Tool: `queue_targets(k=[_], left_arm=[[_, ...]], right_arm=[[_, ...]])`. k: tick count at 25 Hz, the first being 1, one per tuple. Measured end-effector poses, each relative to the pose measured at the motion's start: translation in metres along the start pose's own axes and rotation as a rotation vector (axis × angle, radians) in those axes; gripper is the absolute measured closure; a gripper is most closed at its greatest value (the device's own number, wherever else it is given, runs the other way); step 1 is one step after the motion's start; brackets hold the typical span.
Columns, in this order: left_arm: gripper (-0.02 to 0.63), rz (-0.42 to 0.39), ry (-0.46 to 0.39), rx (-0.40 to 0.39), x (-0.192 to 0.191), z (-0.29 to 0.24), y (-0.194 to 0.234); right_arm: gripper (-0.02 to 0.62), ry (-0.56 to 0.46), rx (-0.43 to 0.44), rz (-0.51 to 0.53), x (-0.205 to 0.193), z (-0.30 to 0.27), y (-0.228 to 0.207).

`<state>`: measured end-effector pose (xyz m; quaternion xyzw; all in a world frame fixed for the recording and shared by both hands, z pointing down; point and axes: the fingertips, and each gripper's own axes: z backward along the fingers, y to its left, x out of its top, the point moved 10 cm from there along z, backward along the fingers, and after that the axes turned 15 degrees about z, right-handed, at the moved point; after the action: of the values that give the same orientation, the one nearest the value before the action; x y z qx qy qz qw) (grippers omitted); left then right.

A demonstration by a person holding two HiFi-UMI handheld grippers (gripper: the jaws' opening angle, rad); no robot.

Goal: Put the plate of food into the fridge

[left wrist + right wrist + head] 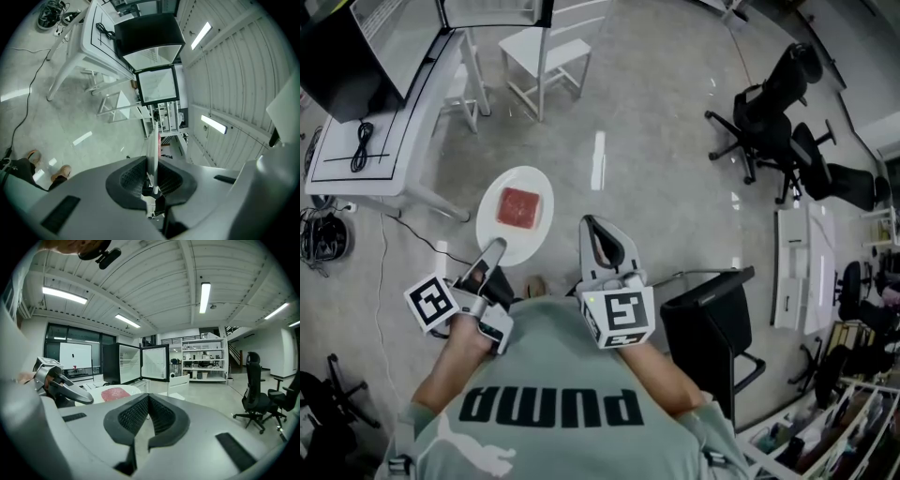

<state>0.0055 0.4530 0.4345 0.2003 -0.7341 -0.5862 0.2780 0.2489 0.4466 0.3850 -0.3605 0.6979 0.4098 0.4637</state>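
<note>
A white plate (515, 234) carrying a red slab of food (519, 207) hangs over the floor in front of me. My left gripper (492, 251) is shut on the plate's near rim. In the left gripper view the plate (152, 150) shows edge-on, pinched between the pads. My right gripper (589, 225) floats just right of the plate, shut with nothing in it (149, 399). The black fridge (112, 363) stands ahead on a white table, its door (155, 363) swung open. The right gripper view also shows the plate (96, 392) and the left gripper (61, 385).
The fridge (337, 56) sits on a white table (403, 122) at top left, with a white stool (539, 56) beside it. Cables (323, 234) lie on the floor at left. Black office chairs (778, 122) stand at right, another (712, 319) close to my right side.
</note>
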Motion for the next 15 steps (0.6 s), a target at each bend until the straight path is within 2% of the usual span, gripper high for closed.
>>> queue_targets(k=[15], left_arm=[[0.569, 0.008, -0.02, -0.002, 0.0073, 0.0037, 0.002]], right_arm=[[0.591, 0.011, 0.036, 0.005, -0.0029, -0.0094, 0.0052]])
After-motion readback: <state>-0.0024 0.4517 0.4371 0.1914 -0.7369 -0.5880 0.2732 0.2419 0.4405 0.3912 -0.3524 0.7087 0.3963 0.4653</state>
